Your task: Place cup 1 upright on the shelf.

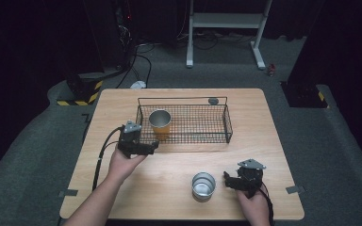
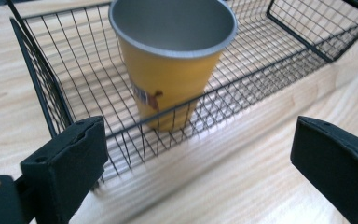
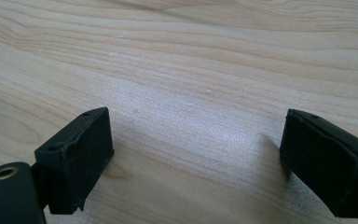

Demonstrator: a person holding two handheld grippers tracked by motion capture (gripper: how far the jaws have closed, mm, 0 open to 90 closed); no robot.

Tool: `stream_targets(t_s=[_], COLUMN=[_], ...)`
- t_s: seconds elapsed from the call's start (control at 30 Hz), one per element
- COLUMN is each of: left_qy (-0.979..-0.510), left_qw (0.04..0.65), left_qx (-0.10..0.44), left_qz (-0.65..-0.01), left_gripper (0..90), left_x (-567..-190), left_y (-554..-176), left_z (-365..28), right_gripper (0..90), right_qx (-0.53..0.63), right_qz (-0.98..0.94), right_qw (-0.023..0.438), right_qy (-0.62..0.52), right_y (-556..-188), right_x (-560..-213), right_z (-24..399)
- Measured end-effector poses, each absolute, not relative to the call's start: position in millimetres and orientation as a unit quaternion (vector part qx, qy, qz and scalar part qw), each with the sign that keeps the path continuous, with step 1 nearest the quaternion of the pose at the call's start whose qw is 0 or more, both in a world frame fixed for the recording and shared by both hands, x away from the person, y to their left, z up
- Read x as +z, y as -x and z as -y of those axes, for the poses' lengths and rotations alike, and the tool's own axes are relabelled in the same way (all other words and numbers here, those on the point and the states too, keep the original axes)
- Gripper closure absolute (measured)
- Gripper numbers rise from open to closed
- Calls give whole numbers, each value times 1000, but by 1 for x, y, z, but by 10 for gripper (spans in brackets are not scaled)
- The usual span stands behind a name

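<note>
A yellow cup (image 1: 160, 123) with a metal inside stands upright in the left end of a black wire basket (image 1: 181, 98). My left gripper (image 1: 153, 147) hovers just in front of the basket's near left corner, pointing right along its front wall. In the left gripper view the yellow cup (image 2: 172, 70) sits behind the wire wall (image 2: 42, 88), and my left gripper (image 2: 200, 158) is open with nothing between its jaws. A silver metal cup (image 1: 203, 185) stands upright on the table near the front. My right gripper (image 1: 228, 181) rests just to its right, open over bare wood (image 3: 196, 158).
The wooden table (image 1: 169, 169) ends close to the silver cup at the front. A small grey round thing (image 1: 213, 100) sits at the basket's back rim. Behind the table, on the floor, are a white frame stand (image 1: 226, 21) and a yellow-black striped block (image 1: 82, 94).
</note>
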State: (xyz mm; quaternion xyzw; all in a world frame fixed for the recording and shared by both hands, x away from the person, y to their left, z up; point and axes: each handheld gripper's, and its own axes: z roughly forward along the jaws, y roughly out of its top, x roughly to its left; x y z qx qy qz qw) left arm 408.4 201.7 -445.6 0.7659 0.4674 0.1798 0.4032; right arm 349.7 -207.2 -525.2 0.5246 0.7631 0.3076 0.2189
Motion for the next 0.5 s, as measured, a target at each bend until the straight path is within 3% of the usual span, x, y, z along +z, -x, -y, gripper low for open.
stream_targets(t_s=[0.5], left_qy=[-784], left_qw=[388], left_qx=[159], left_qz=[-458], left_gripper=[73], left_x=[-481], left_y=[-369], left_z=[-220], right_gripper=[92], right_qx=[308], right_qz=[-763], right_qw=[219], right_qy=[-525], right_y=[-350], right_x=[-525], right_z=[207])
